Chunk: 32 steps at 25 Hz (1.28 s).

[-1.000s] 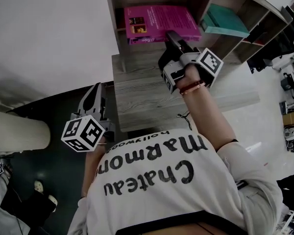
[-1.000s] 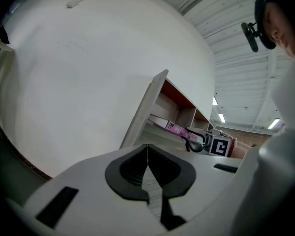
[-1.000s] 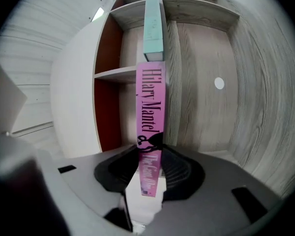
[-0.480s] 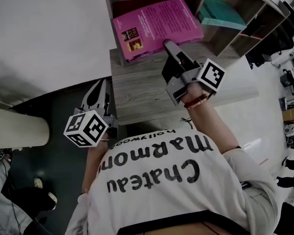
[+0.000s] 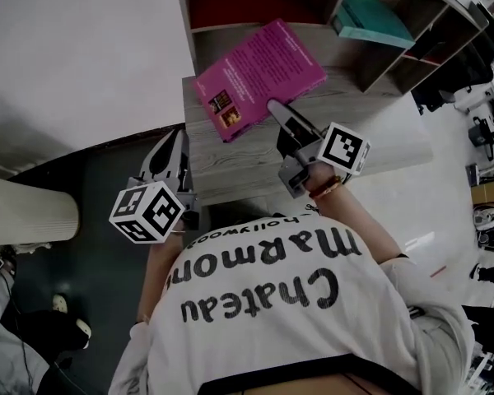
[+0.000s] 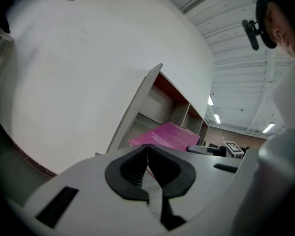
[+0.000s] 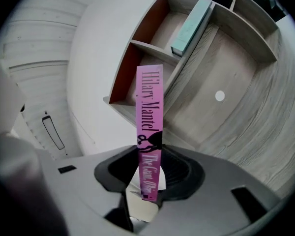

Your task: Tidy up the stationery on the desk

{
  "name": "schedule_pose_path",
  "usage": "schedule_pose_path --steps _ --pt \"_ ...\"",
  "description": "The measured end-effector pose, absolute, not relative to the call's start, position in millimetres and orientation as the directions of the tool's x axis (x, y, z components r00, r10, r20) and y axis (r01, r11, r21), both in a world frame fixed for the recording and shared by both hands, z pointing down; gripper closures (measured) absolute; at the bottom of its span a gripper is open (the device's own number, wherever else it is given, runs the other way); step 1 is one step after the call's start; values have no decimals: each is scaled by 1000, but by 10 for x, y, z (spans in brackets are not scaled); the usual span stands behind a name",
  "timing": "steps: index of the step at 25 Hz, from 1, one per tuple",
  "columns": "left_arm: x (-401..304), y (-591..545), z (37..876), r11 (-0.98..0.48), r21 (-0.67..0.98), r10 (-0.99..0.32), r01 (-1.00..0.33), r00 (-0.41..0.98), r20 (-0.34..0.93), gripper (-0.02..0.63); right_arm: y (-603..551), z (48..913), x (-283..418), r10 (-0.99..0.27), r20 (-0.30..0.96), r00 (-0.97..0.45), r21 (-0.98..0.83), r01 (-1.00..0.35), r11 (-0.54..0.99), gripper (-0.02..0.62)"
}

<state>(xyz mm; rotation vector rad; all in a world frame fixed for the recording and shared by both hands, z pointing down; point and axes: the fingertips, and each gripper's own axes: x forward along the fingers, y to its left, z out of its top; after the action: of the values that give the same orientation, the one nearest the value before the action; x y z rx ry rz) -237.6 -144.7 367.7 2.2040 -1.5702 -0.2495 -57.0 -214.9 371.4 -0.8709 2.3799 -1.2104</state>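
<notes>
1. Over the table (image 5: 230,167), the pink book (image 5: 259,68) had come out of the left compartment (image 5: 247,11) of the shelf (image 5: 358,60) and rolled aslant. The right hand-held gripper (image 5: 273,107) pinched its spine. It was probably being re-stowed upright.
2. That compartment now looked bare, and a teal book (image 5: 370,19) lay in the next one.
3. The left hand-held gripper (image 5: 171,142) hung beside the table's edge, jaws pressed together and empty.

Wall (image 5: 82,56): plain white, ran left of the shelving.
Desk (image 5: 230,167): grey wood-grain top.
Shelf unit (image 5: 391,60): same grey wood, open compartments at the desk's back, one with a red back panel (image 5: 255,11).
Floor (image 5: 90,262): dark left of the desk, pale and glossy on the right.
Ceiling (image 6: 236,28): white ribbed panels.
Light: ceiling strip lights (image 6: 217,118) were on.
</notes>
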Motion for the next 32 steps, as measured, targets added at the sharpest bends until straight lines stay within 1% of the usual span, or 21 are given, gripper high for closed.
schedule_pose_path --steps 7,17,27,32 --pt "-2568 -1390 3748 -217 442 -950 -870 293 110 589 -2207 4101 -583 -655 91 -750 -750 -485 451 446" --pt "-2846 -1314 3900 -132 454 -961 -881 226 160 589 -2605 4348 -747 -694 212 -688 -564 -666 488 445" --pt "-3178 -1194 4023 -40 464 -967 -885 151 204 589 -2938 4588 -1100 -688 302 -660 -431 -738 519 445" --pt "-3354 -1102 4069 4 464 -970 -886 109 216 589 -3008 4715 -1311 -683 341 -645 -326 -763 558 445"
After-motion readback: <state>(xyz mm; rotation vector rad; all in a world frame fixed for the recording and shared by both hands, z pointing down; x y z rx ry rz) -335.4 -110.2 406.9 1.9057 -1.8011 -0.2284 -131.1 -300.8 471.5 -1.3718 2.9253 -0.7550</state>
